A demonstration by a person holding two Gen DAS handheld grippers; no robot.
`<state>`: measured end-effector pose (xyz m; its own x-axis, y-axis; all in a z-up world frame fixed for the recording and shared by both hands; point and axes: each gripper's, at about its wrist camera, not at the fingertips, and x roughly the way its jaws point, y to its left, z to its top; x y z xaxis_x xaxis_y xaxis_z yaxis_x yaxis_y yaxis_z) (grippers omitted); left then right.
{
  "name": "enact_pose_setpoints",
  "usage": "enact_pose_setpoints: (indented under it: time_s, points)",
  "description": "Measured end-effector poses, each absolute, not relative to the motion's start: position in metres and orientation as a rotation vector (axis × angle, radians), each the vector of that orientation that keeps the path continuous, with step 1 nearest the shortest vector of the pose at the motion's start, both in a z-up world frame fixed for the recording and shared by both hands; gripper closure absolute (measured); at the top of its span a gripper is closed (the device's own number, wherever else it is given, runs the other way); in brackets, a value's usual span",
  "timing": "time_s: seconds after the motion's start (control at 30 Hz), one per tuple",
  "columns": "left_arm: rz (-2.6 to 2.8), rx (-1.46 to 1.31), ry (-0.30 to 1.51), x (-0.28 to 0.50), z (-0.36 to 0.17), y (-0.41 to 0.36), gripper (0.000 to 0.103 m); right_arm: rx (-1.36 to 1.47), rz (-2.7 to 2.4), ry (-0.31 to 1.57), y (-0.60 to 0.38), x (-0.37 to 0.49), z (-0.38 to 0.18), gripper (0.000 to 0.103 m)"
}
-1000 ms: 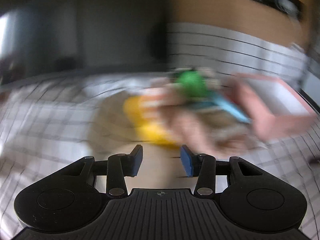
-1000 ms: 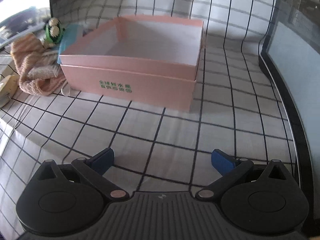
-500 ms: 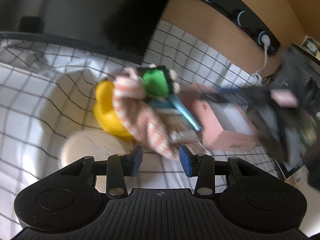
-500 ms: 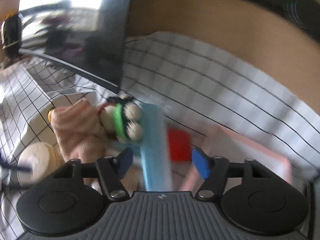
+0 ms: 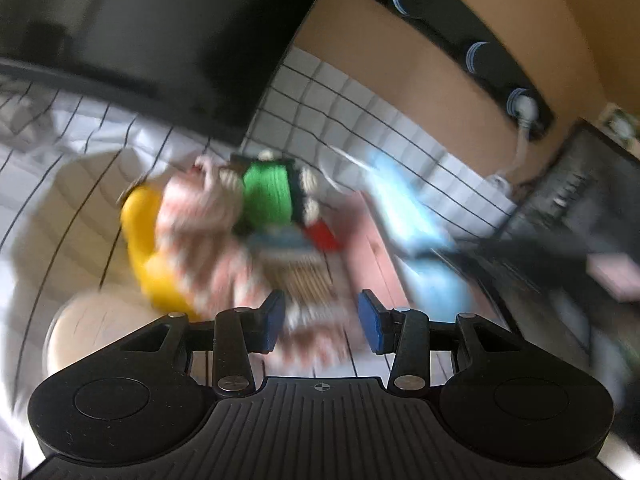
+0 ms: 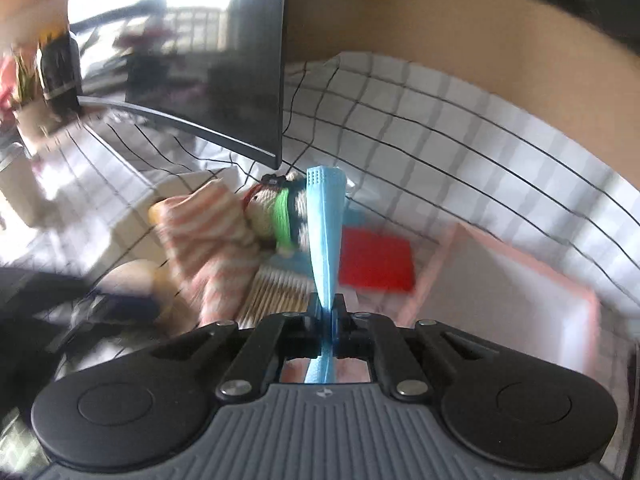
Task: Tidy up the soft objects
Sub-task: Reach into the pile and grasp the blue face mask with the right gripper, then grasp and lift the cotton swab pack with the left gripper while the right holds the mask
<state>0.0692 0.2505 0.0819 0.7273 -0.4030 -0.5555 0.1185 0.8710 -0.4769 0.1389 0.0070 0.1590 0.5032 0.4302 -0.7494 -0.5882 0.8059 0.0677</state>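
The right gripper (image 6: 325, 320) is clamped on a light blue face mask (image 6: 326, 224), which stands up from its fingers; the right wrist view alone shows this grip sharply, plus a red pad (image 6: 376, 260) and the pink box (image 6: 500, 292) to its right. The left gripper (image 5: 320, 318) has its fingers spread with nothing between them, above a striped pink cloth (image 5: 208, 248); a green knitted toy (image 5: 266, 196) and yellow object (image 5: 142, 236) lie beside it. All rest on a grid-pattern tablecloth (image 6: 420, 120); a dark monitor (image 6: 212, 60) stands behind.
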Motion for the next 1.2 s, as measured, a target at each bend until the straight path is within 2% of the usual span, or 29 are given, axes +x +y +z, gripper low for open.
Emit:
enact_pose_setpoints:
  time_s: [0.2,0.37,0.6,0.73,0.9,1.03,1.17,1.2]
  points:
    - [-0.120,-0.457,0.835,0.125,0.062,0.217,0.059,-0.151,0.435,0.819,-0.069,0.074,0.158,0.099]
    - [-0.102,-0.242,0.861,0.140,0.050,0.168,0.057,-0.161,0.318,0.834,-0.103,0.033,0.128,0.099]
    - [-0.038,0.055,0.864,0.161,0.037,0.115,0.034,-0.064,0.323,0.895,-0.129,0.007,0.091,0.098]
    - [-0.089,0.230,0.842,0.149,0.030,0.105,0.033,-0.041,0.321,0.882,-0.138,0.002,0.087,0.098]
    - [-0.091,0.094,0.817,0.138,0.028,0.134,0.026,-0.030,0.308,0.878,-0.150,0.003,0.081,0.098]
    - [-0.106,0.011,0.811,0.138,0.029,0.147,0.027,-0.022,0.323,0.854,-0.155,0.001,0.090,0.098]
    - [-0.160,-0.007,0.819,0.124,0.032,0.156,0.034,-0.008,0.345,0.840,-0.159,-0.004,0.109,0.098]
    - [-0.179,-0.006,0.810,0.117,0.035,0.159,0.043,-0.003,0.348,0.834,-0.161,-0.006,0.115,0.098]
